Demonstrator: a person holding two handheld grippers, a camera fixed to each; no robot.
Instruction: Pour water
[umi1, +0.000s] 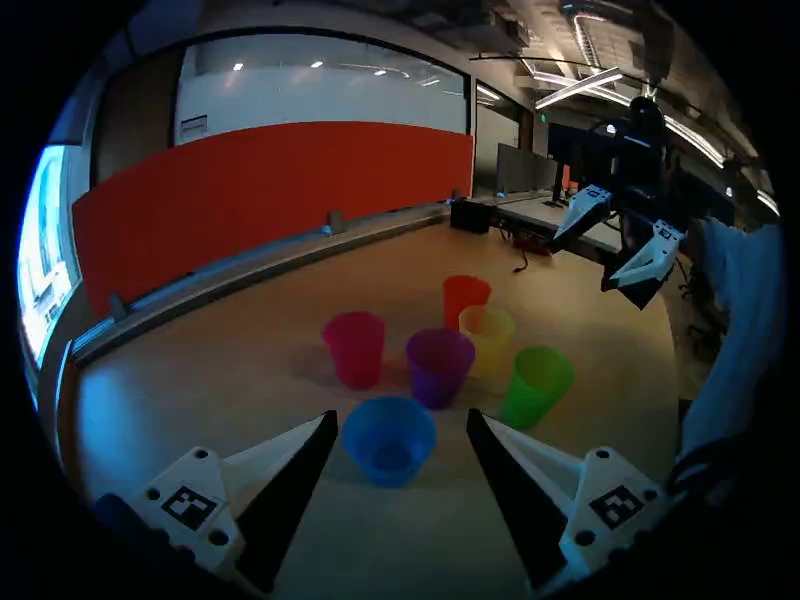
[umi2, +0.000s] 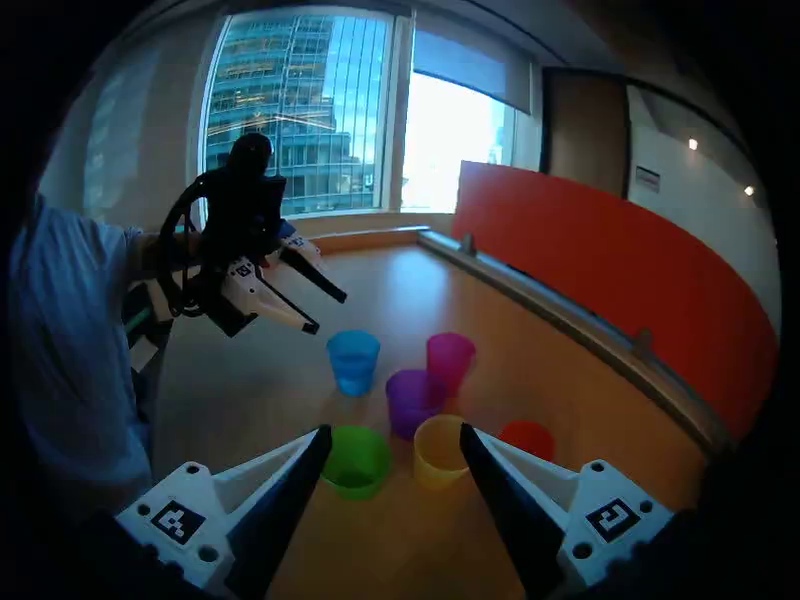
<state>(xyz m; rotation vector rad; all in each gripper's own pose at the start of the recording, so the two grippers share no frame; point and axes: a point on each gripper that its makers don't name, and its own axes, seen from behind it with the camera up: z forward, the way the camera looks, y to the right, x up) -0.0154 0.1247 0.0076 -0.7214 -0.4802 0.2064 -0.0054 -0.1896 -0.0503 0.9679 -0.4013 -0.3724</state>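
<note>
Left gripper (umi1: 400, 415) and right gripper (umi2: 394, 430) are being held wide open and empty over the table (umi1: 250, 370), presumably being lined up for a grasp: blue cup (umi1: 389, 440) nearest the left, green cup (umi2: 353, 462) nearest the right, both standing upright.

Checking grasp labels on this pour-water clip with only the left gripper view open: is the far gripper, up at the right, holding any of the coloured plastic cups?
Observer: No. The right gripper stands open and empty. The translucent green plastic cup and the translucent yellow plastic cup show between its fingers, on the light wooden table.
Operator: How does the near gripper look from over there?
Observer: The left gripper hangs open above that table, beside the translucent blue plastic cup and apart from it.
Operator: What's behind it?
Observer: A large window with high-rise buildings outside.
</note>
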